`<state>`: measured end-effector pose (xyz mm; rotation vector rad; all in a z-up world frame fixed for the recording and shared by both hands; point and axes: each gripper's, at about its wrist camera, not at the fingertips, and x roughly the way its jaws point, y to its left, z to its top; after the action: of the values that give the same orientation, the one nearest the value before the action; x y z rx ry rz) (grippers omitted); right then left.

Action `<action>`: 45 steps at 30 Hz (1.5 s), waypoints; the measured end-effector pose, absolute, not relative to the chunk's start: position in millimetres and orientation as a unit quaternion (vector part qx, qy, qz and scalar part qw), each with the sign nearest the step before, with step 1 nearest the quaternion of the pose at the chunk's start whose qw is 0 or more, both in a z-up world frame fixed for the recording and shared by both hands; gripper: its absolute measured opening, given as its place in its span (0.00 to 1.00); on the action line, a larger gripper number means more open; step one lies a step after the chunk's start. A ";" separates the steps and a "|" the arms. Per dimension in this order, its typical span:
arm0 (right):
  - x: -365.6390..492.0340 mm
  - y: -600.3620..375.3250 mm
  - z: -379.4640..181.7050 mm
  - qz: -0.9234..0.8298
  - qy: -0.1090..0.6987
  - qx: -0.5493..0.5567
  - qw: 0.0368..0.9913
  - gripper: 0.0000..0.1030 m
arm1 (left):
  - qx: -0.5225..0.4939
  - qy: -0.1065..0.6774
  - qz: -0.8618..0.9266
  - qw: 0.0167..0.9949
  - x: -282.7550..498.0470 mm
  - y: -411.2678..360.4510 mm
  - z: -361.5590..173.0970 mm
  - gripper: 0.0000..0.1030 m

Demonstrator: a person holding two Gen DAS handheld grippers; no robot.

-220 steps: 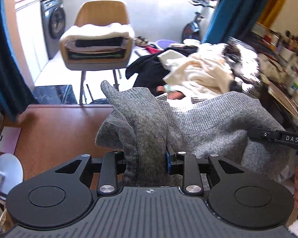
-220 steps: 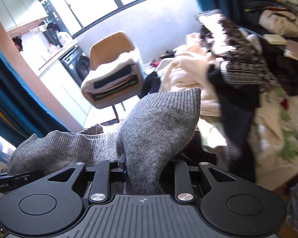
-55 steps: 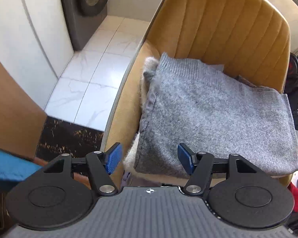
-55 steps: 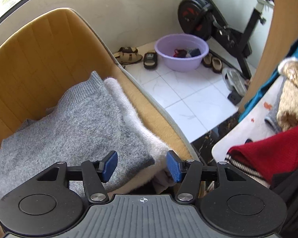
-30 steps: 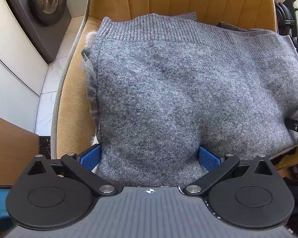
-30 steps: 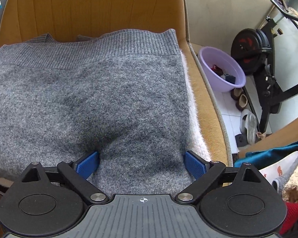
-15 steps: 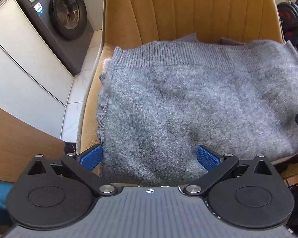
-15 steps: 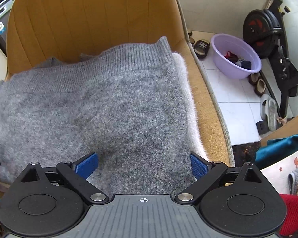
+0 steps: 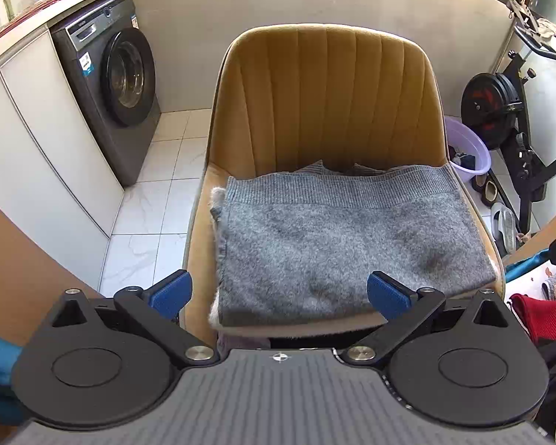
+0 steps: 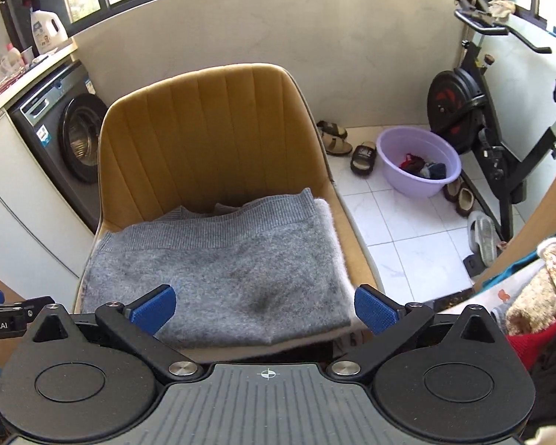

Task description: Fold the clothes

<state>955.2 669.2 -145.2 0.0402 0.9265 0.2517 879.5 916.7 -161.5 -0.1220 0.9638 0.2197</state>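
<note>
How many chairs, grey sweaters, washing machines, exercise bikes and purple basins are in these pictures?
chair: 1
grey sweater: 1
washing machine: 1
exercise bike: 1
purple basin: 1
Total: 5

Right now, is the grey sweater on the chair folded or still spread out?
Folded. The grey sweater lies as a flat rectangle on the chair seat, ribbed hem toward the backrest, atop a white garment.

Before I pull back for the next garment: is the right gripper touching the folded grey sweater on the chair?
Apart. The right wrist view shows the right gripper raised above the grey sweater, jaws opening wide, pads clear, nothing between them.
</note>
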 end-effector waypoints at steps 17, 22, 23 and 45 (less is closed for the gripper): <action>786.1 670.2 -94.4 0.077 0.422 -0.002 0.903 0.99 | -0.089 0.477 0.101 0.869 758.5 909.1 -143.9 1.00; 774.4 665.4 -91.4 0.092 0.415 -0.025 0.905 0.99 | -0.074 0.467 0.110 0.874 743.3 885.6 -130.1 1.00; 772.2 664.3 -91.5 0.095 0.415 -0.032 0.904 0.99 | -0.077 0.470 0.115 0.872 741.7 879.7 -129.3 1.00; 698.2 545.1 -93.7 0.131 0.427 -0.015 0.894 0.99 | -0.072 0.493 0.126 0.858 677.6 752.9 -113.5 1.00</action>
<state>698.2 545.1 -93.7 -0.0318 0.8861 0.2708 677.6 752.9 -113.5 -0.1509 1.0366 0.2638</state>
